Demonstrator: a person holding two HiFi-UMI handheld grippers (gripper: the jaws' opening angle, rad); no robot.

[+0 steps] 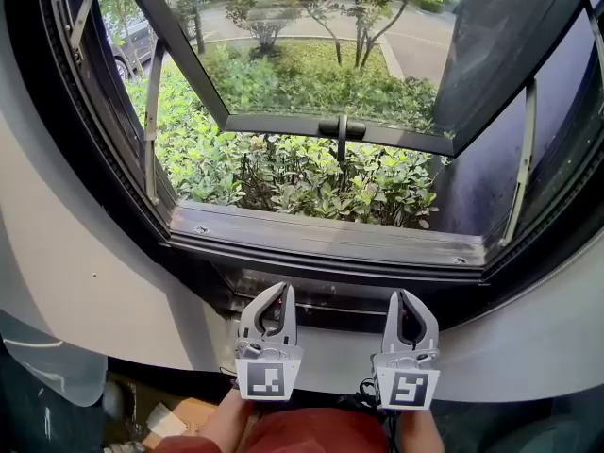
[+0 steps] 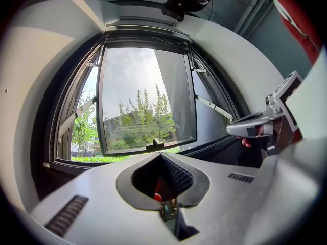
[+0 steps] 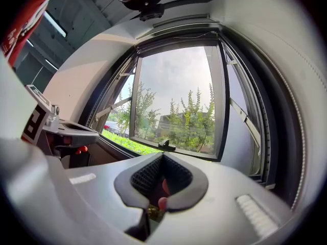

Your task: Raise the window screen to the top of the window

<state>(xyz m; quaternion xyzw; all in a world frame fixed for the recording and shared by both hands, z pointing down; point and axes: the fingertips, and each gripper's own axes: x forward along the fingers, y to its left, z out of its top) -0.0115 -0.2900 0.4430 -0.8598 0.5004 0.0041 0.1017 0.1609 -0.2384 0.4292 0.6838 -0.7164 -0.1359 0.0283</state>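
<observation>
My left gripper [image 1: 281, 291] has its jaws clenched tip to tip, down at the window's bottom frame. Beside it, the window screen [image 1: 340, 300] sits fully lowered, its rail in the dark channel under the sill [image 1: 330, 236]. My right gripper [image 1: 406, 296] is clenched too. I cannot tell whether either nips the rail.

Dark window sill [image 1: 330, 237], perhaps dusty metal.
</observation>
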